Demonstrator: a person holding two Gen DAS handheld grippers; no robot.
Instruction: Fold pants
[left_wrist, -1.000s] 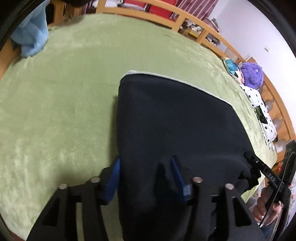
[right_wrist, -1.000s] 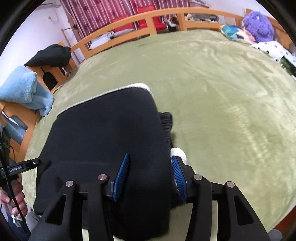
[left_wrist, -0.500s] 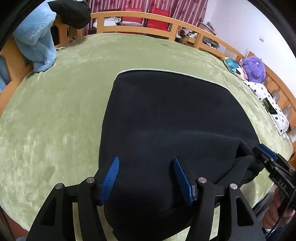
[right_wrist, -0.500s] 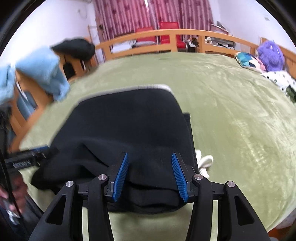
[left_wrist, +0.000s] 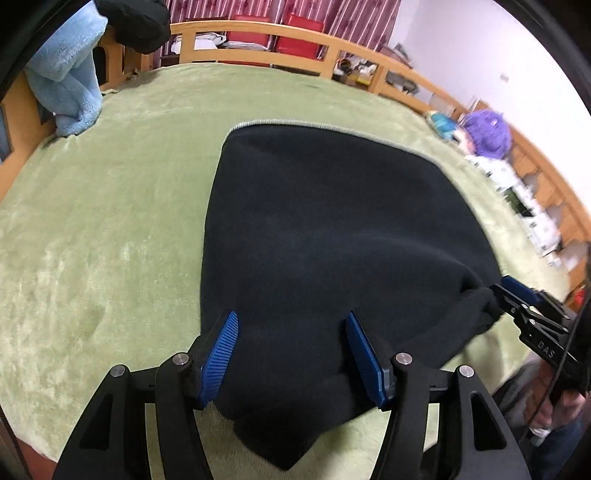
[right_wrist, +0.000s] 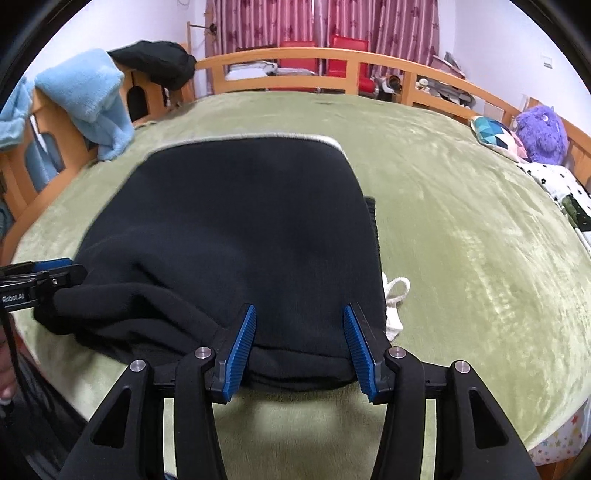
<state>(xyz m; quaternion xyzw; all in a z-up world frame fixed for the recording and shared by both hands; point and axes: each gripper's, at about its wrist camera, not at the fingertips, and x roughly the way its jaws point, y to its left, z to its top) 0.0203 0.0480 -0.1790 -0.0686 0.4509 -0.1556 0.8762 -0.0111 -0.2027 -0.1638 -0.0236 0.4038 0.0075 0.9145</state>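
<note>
Black fleece pants lie folded on the green bed cover, a grey edge along their far side. My left gripper is open over their near left part; the fabric runs between the blue pads without being pinched, and a corner pokes out toward me. My right gripper is open too, straddling the near folded edge of the pants. A white drawstring sticks out on the right. Each view shows the other gripper at the pants' side: the right gripper, the left gripper.
A wooden rail rings the bed. A blue towel and a black garment hang over it at the far left. A purple plush toy and a patterned pillow lie at the right. A person's hand holds the right gripper.
Both grippers have drawn back toward the near edge of the bed. The pants, earlier draped up between the fingers, now lie flat, their near edge showing in front of the pads.
</note>
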